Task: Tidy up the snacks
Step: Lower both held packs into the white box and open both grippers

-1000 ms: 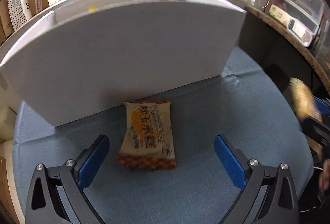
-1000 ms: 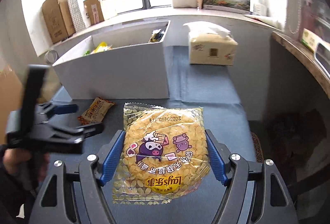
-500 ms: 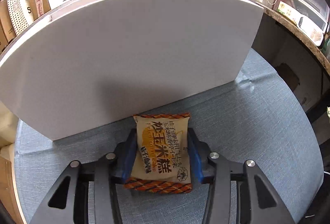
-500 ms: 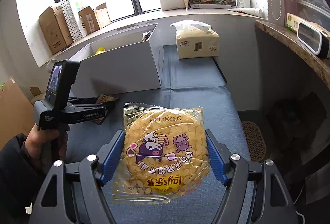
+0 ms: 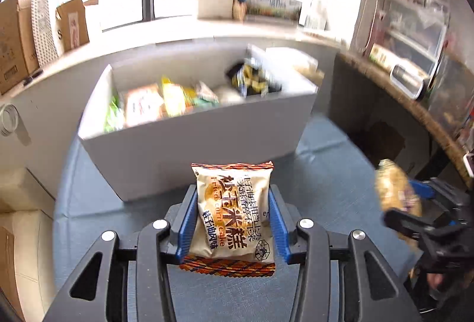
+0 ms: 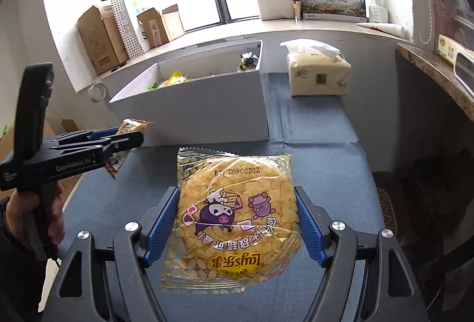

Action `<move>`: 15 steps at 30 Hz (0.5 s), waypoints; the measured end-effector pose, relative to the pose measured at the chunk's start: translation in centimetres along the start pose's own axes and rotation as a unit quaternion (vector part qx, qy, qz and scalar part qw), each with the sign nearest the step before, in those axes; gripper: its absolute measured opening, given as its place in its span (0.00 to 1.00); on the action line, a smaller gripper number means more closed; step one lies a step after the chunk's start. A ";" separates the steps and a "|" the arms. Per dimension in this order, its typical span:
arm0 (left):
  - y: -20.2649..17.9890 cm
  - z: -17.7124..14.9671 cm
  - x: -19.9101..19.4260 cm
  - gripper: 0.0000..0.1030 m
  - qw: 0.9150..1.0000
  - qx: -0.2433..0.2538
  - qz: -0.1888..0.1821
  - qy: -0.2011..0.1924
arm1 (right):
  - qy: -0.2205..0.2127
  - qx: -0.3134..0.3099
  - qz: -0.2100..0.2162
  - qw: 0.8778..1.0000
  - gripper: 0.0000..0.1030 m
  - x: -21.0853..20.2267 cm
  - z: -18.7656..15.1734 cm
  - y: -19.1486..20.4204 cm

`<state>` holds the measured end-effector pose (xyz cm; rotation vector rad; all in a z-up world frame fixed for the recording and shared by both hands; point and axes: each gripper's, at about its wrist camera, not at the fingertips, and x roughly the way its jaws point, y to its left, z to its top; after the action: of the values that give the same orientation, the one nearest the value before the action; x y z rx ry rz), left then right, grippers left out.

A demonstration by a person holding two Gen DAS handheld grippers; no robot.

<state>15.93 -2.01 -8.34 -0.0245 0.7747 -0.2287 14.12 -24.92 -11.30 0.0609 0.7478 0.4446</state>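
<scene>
left gripper jaws clamp corn cake packet | right gripper jaws clamp round cracker pack | white bin ahead

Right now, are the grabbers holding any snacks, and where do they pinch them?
Yes. The left gripper pinches the fried corn cake packet by its side edges; the right gripper pinches the round yellow cracker pack by its sides.

We see both grippers as black plastic frames with triangular cutouts, silver screws at pivots, ribbed blue pads inside fingers. Left gripper has white lettering on its side; bare-skinned hand, dark sleeve.
</scene>
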 end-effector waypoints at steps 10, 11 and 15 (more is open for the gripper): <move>4.9 10.5 -3.2 0.48 0.998 -0.026 0.006 -0.063 | -0.045 -0.070 0.031 0.996 0.77 4.1 11.4 3.6; 5.3 11.5 -2.4 0.48 0.998 -0.023 0.011 -0.060 | -0.044 -0.072 0.029 0.996 0.77 5.0 12.7 3.7; 6.8 15.0 2.7 0.48 0.999 -0.020 0.026 -0.038 | -0.035 -0.080 0.022 0.996 0.77 8.8 17.4 3.9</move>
<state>29.55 3.09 -0.17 -0.0509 0.7033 -0.1607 30.00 -15.97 -3.40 -0.0559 0.6407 0.5407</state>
